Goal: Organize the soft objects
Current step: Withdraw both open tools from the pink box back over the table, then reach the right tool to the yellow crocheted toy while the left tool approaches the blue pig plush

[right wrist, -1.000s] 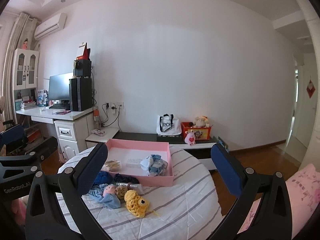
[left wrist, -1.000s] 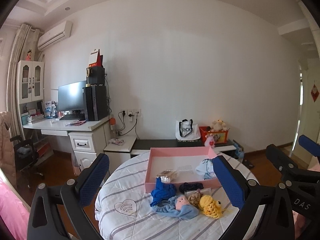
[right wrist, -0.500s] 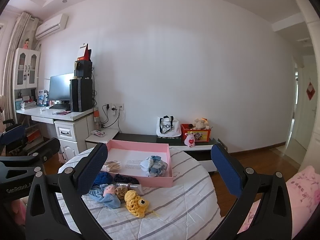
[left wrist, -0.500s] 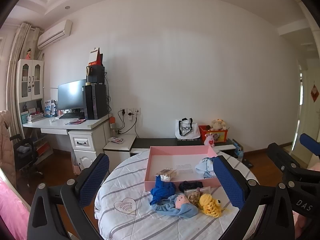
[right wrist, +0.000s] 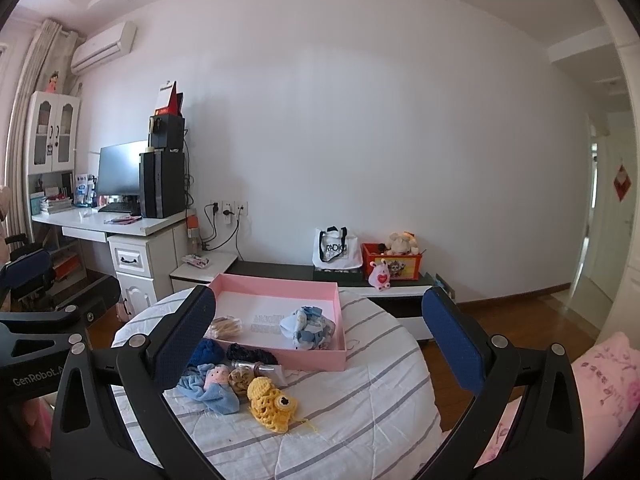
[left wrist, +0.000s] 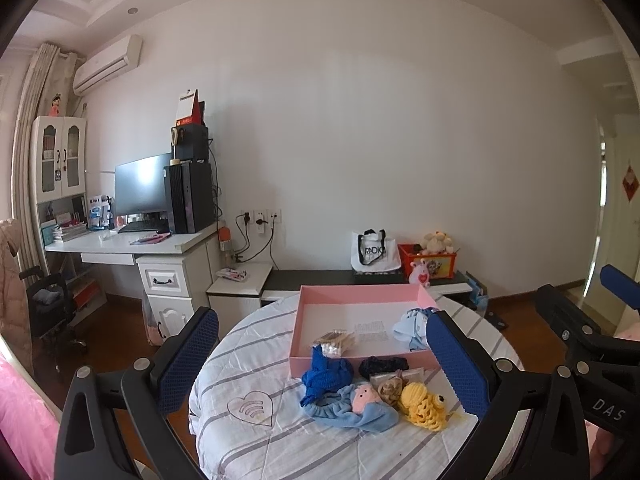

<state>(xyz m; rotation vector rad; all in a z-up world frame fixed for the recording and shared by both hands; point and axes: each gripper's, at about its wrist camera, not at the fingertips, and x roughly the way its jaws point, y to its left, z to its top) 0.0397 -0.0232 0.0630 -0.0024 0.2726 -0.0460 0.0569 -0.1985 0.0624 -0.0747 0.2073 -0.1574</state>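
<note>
A pink tray [left wrist: 362, 295] [right wrist: 316, 358] sits on a round table with a striped white cloth [left wrist: 280, 440] [right wrist: 360, 408]. It holds a light blue cloth bundle [left wrist: 412, 326] [right wrist: 306, 322] and a pack of cotton swabs [left wrist: 334, 342] [right wrist: 226, 326]. In front of it lie a blue knit piece [left wrist: 326, 374] [right wrist: 206, 352], a dark scrunchie [left wrist: 382, 366] [right wrist: 252, 354], a light blue cloth with a pink face [left wrist: 356, 404] [right wrist: 210, 386], a tan scrunchie [left wrist: 390, 388] [right wrist: 238, 380] and a yellow crochet toy [left wrist: 424, 406] [right wrist: 272, 402]. My left gripper [left wrist: 322, 360] and right gripper [right wrist: 320, 344] are open, empty, held back above the table.
A white desk [left wrist: 132, 246] with monitor and computer tower stands at left. A low dark bench [left wrist: 328, 278] along the wall carries a white bag [left wrist: 374, 250] and a red toy box [left wrist: 432, 262]. Pink bedding [right wrist: 600, 384] lies at right. The floor is wood.
Both views have shifted slightly; the table and objects sit a little lower and farther in frame. Nothing on the table has moved. Both grippers stay open.
</note>
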